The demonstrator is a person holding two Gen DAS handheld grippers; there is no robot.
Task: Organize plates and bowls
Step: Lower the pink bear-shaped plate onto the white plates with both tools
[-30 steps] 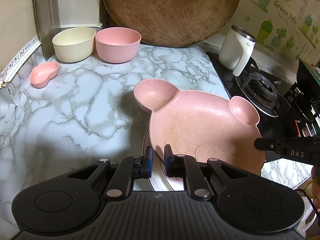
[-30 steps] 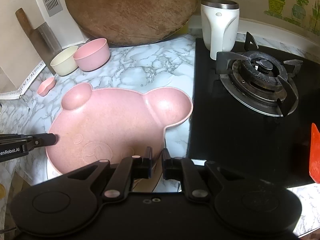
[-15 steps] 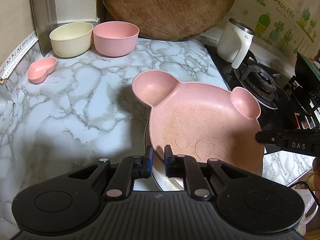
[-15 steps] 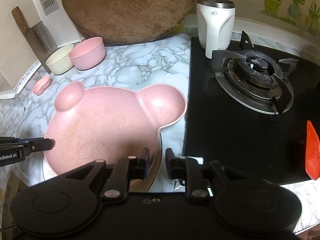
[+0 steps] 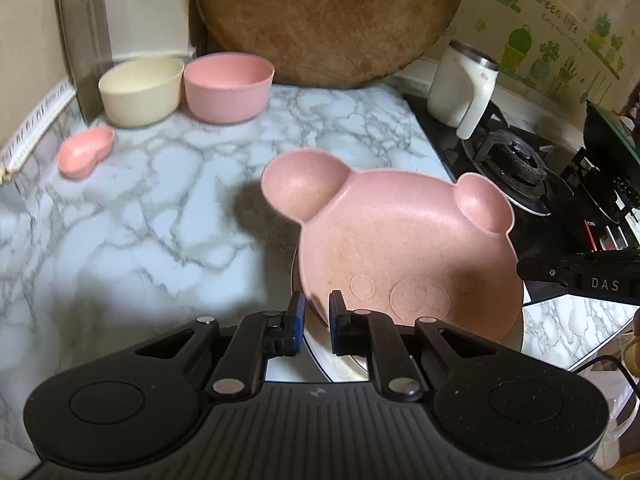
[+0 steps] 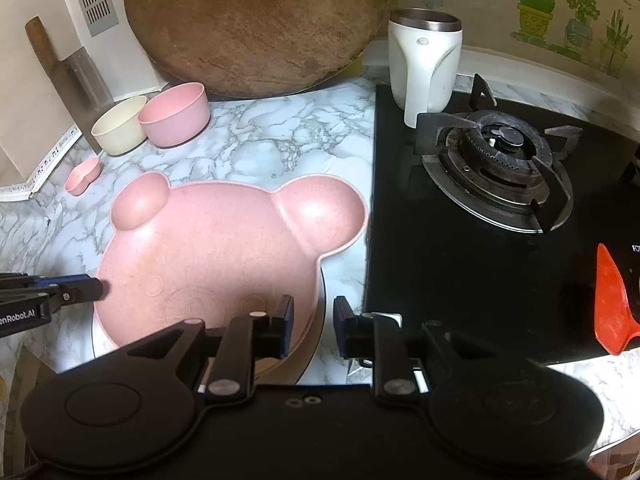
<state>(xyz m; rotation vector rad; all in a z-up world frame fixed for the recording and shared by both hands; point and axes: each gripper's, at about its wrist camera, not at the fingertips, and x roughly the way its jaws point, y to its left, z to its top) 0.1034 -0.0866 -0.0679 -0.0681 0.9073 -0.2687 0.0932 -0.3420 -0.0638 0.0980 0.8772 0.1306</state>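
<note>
Holding the bear plate (image 5: 404, 248) in narrow left tongs (image 5: 317, 312), keep it level; right tongs (image 6: 313, 316), just opening, hold nothing

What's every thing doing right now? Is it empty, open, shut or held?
left gripper, fingers shut on the bear plate rim.
right gripper, open; its fingers have just been opening, plate rim between them.
bear plate, empty, gripped.
cream bowl, empty, upright.
pink bowl, empty, upright.
heart dish, empty.
mug, upright, no lid.
burner, no flame.
cutting board, leaning on the wall.
</note>
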